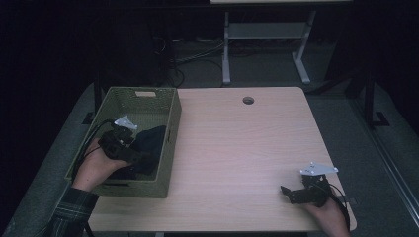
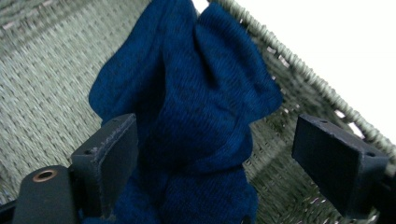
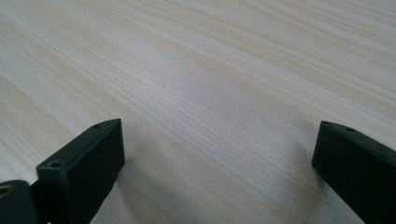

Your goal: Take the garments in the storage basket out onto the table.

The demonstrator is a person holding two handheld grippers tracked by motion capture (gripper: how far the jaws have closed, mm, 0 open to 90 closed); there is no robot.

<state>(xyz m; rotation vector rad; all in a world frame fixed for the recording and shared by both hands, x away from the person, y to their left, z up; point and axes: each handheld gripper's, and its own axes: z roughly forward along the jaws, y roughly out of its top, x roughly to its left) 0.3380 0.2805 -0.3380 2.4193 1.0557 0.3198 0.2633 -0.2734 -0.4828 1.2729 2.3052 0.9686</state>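
Blue knitted cloth (image 2: 187, 116) is bunched inside the woven basket (image 1: 168, 148), which sits at the left edge of the table (image 1: 247, 148). In the left gripper view the cloth is seen lying between the left gripper's (image 2: 215, 158) jaws, which are spread wide; one jaw is touching or nearly touching the fabric, the other stands well apart from it, so nothing is gripped. In the high view the left gripper (image 1: 129, 148) is held down inside the basket over the dark heap.

Several slips can be expected from here. If the jaws are closed where they are, only a loose fold may be pinched, and the rest could drag or slide free when lifted. The far jaw is close to the basket wall (image 2: 299, 70), so the weave could be snagged or the wall caught together with the cloth. Because the basket is light and near the table edge, it could be tipped or pulled along if the cloth hooks on the rim.

The right gripper (image 1: 291, 193) is held low over bare wood at the near right, jaws apart and empty; no steadying of the basket is offered from there.
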